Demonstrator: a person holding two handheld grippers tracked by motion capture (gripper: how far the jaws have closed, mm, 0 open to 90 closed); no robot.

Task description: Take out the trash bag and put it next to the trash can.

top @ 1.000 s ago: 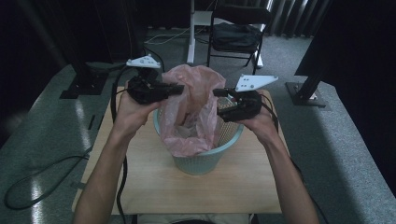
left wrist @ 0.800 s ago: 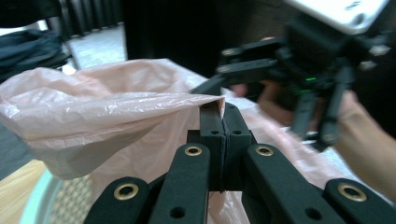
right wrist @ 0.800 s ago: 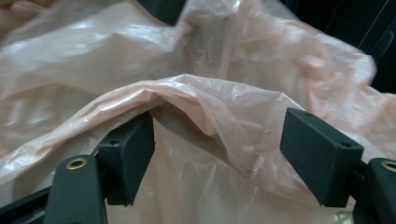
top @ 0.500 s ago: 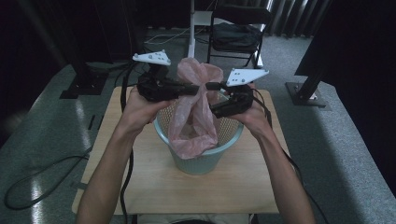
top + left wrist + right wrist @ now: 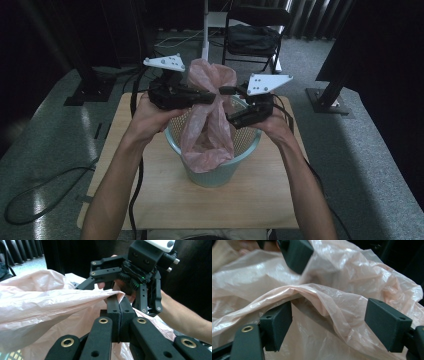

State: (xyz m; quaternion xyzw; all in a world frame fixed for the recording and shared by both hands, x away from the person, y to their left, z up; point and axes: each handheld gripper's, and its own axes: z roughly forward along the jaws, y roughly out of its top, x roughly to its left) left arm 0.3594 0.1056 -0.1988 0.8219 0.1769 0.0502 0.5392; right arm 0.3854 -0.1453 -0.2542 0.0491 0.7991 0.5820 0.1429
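Note:
A thin pink plastic bag (image 5: 207, 125) rises out of a pale green mesh basket (image 5: 220, 167) on the wooden table. My left gripper (image 5: 212, 97) comes in from the left above the basket and is shut on a pulled-up edge of the bag (image 5: 50, 305), with its jaws pressed together (image 5: 120, 301). My right gripper (image 5: 229, 105) faces it from the right. Its jaws have just been opening and now stand wide apart (image 5: 337, 330). A loose fold of the bag (image 5: 332, 270) drapes between its pads (image 5: 277, 325), which do not press on it.
The basket stands mid-table, with bare tabletop (image 5: 150, 200) in front of it. A black folding chair (image 5: 255, 30) and a white post (image 5: 205, 30) stand behind the table. Cables (image 5: 40, 195) lie on the floor at the left, and a dark stand base (image 5: 325, 102) sits at the right.
The bag has been drawn up out of the basket into a tall bunch. Both hands have come closer together over it. The right jaws have spread wider.

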